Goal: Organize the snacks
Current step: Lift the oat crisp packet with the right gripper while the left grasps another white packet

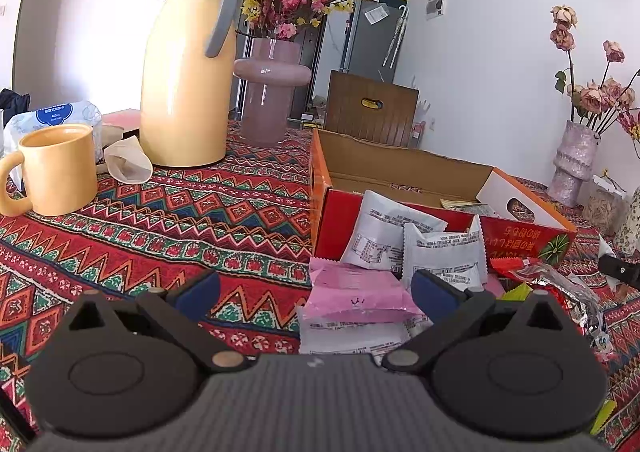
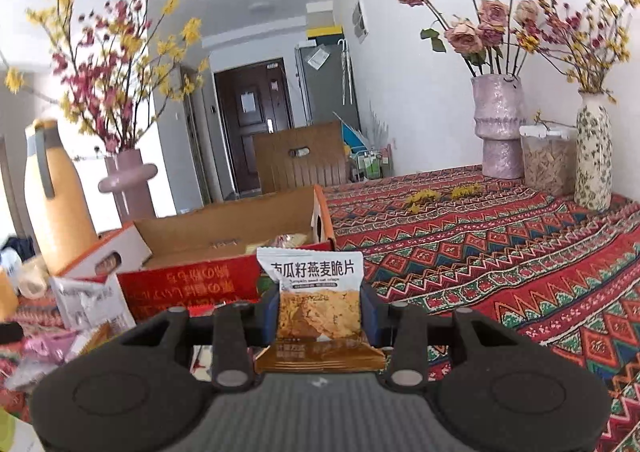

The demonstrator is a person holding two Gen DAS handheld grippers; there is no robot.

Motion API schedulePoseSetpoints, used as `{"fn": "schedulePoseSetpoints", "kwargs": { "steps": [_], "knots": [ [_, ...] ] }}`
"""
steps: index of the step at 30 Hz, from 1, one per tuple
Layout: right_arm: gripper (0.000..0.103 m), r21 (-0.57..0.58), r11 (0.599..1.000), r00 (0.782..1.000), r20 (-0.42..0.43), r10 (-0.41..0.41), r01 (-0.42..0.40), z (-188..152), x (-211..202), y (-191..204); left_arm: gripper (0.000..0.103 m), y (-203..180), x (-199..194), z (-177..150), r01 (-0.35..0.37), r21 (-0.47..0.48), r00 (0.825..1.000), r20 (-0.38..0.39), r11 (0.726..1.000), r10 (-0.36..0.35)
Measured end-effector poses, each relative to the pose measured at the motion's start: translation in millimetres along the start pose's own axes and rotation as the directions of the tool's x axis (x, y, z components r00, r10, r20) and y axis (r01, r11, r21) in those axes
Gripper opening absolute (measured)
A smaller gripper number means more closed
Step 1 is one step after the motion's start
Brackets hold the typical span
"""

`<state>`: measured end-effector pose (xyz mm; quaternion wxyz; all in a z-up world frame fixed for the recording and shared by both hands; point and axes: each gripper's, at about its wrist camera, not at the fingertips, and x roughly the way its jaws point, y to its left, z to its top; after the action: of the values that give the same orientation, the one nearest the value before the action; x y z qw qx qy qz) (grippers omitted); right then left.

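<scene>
Sorting looks barely begun, judged from the left wrist view: the red cardboard box (image 1: 400, 188) stands open on the patterned tabletop (image 1: 180, 236) and shows mostly bare floor, with only a small packet or two lying flat near its right end. Most of the snacks remain outside, heaped against the box's near wall: two white packets (image 1: 412, 248) lean on it, a pink packet (image 1: 356, 292) lies in front of them over another white one, and red and silver wrappers (image 1: 560, 284) sprawl to the right. The left gripper (image 1: 316, 292) hovers over this heap with its jaws wide apart and nothing between them. A yellow mug (image 1: 60, 168) and a yellow thermos jug (image 1: 188, 72) stand to the far left, apart from the snacks. From the right wrist view, the right gripper (image 2: 322, 312) has its jaws clamped on an oat crisp packet (image 2: 316, 300), held upright just in front of the box's near wall (image 2: 192, 284), so this one is lifted but not yet put away. Inside the box a pale packet or two shows near the right end; the rest of the floor looks empty. A clear lidded canister (image 2: 546, 160) at far right holds pale pieces, between two vases. Nearly the whole pile is probably still to be moved.
</scene>
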<state>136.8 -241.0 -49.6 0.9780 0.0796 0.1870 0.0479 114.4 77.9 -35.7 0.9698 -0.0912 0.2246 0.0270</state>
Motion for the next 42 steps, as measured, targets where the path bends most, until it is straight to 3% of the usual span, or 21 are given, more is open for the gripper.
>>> {"fn": "schedulePoseSetpoints", "kwargs": {
  "steps": [9, 15, 21, 28, 31, 34, 38, 42],
  "knots": [
    [0.04, 0.061, 0.998, 0.999, -0.025, 0.03, -0.028, -1.3, 4.6, -9.4, 0.103, -1.0, 2.7, 1.2, -0.014, 0.007, 1.0, -0.02, 1.0, 0.014],
    [0.04, 0.078, 0.996, 0.999, -0.034, 0.035, -0.032, -1.8, 6.0, -11.6, 0.103, -9.9, 10.2, 6.0, -0.012, 0.053, 0.991, -0.131, 0.999, 0.019],
    [0.04, 0.087, 0.995, 0.999, -0.032, 0.044, -0.041, -0.9, 7.1, -13.4, 0.103, -31.6, 22.6, 11.1, -0.021, 0.104, 0.968, -0.247, 0.994, 0.046],
    [0.04, 0.099, 0.994, 0.998, -0.023, 0.057, -0.055, -2.2, 5.6, -15.3, 0.103, -42.0, 53.1, 5.8, -0.107, 0.125, 0.909, -0.391, 0.986, 0.148],
    [0.04, 0.105, 0.992, 0.998, -0.02, 0.065, -0.063, -2.3, 5.4, -16.6, 0.103, -43.8, 54.1, 3.8, -0.126, 0.133, 0.908, -0.383, 0.983, 0.169],
    [0.04, 0.11, 0.991, 0.997, -0.018, 0.073, -0.07, -2.4, 5.2, -18.0, 0.097, -44.9, 51.2, 2.3, -0.123, 0.138, 0.913, -0.373, 0.983, 0.167],
    [0.04, 0.115, 0.99, 0.997, -0.014, 0.08, -0.078, -2.5, 4.7, -18.7, 0.072, -46.6, 40.9, 3.6, -0.104, 0.147, 0.921, -0.359, 0.984, 0.151],
    [0.04, 0.117, 0.99, 0.996, -0.011, 0.085, -0.083, -2.6, 4.3, -18.9, 0.063, -48.0, 37.7, 4.2, -0.103, 0.157, 0.925, -0.349, 0.982, 0.152]
  ]
}}
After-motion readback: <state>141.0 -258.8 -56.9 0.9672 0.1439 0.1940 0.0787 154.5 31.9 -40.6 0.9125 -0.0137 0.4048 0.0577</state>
